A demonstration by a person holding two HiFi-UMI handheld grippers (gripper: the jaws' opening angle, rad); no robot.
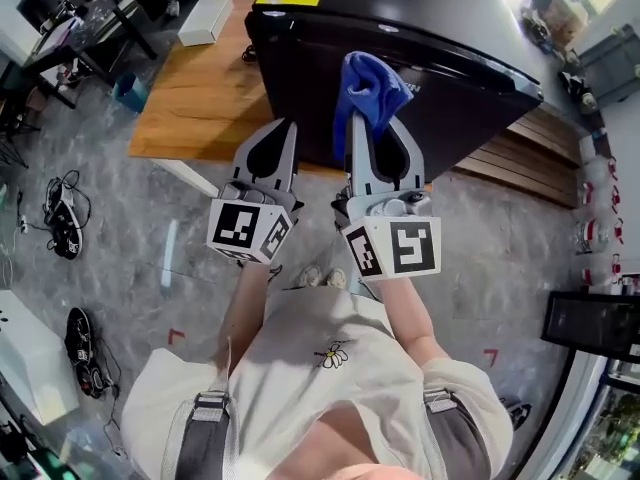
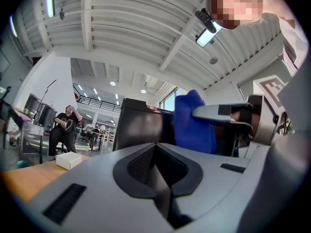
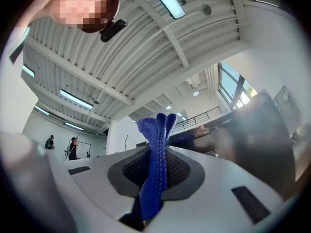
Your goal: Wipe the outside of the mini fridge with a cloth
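A black mini fridge (image 1: 400, 58) stands on a wooden platform (image 1: 190, 98). My right gripper (image 1: 375, 128) is shut on a blue cloth (image 1: 368, 90), held up in front of the fridge's near side. In the right gripper view the cloth (image 3: 156, 164) is pinched between the jaws and sticks up past them. My left gripper (image 1: 272, 140) is shut with nothing in it, just left of the right one, near the fridge's lower front. From the left gripper view I see the fridge (image 2: 141, 127) ahead and the blue cloth (image 2: 193, 123) to the right.
A white box (image 1: 205, 18) lies on the platform left of the fridge. Cables and gear (image 1: 62, 218) lie on the grey floor at left. Wooden slats (image 1: 540, 158) extend right of the fridge. A person (image 2: 65, 127) stands in the background, far off.
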